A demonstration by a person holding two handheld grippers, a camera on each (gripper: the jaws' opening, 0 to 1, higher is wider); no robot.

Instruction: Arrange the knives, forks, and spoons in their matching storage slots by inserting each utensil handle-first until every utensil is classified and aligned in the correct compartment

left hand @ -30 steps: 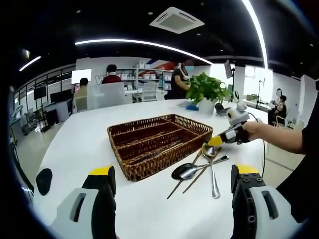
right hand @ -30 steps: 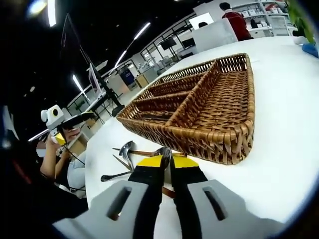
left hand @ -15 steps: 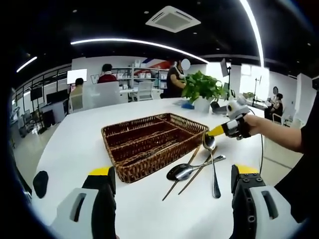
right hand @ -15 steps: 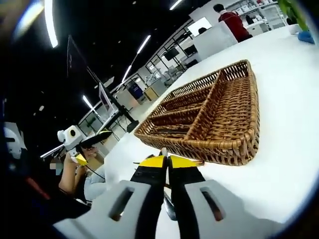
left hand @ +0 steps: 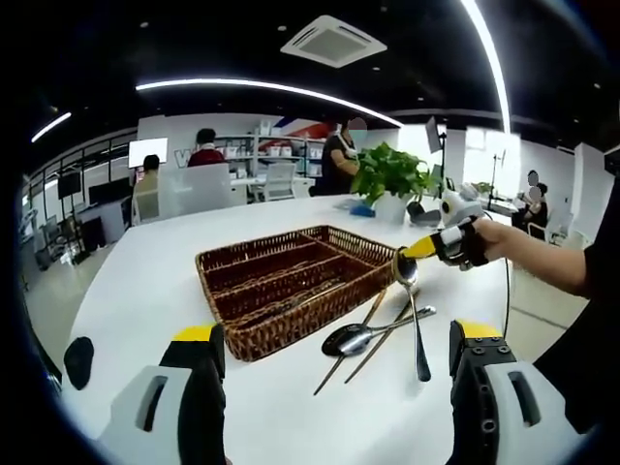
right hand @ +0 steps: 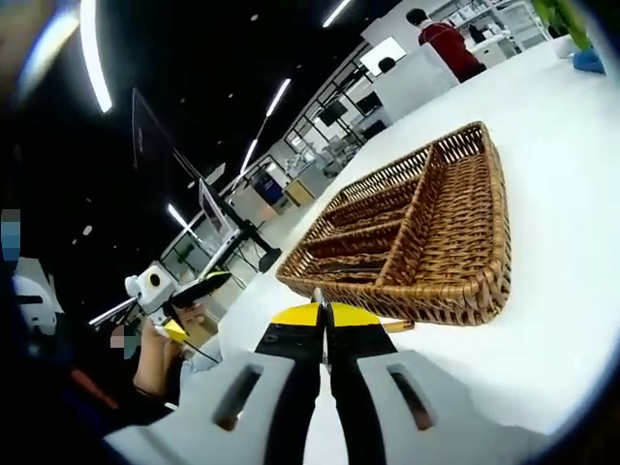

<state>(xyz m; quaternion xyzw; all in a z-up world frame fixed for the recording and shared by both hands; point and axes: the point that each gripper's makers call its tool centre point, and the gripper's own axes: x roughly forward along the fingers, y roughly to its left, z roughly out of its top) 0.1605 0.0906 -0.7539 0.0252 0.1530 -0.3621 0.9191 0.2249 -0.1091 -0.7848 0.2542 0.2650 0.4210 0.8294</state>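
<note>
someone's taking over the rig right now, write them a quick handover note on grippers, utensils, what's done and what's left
Right gripper: shut on a silver metal spoon, gripped near the bowl and lifted beside the brown wicker divided tray; the handle hangs down to the white table.
Left gripper: open, holding nothing, hovering short of the tray.
Loose utensil pile lies on the table beside the tray: at least one more spoon and some thin handles.
Done: a few utensils seem to lie in the tray's long slots; types unclear.
Left: slot the held spoon handle-first, then sort the pile.
</note>
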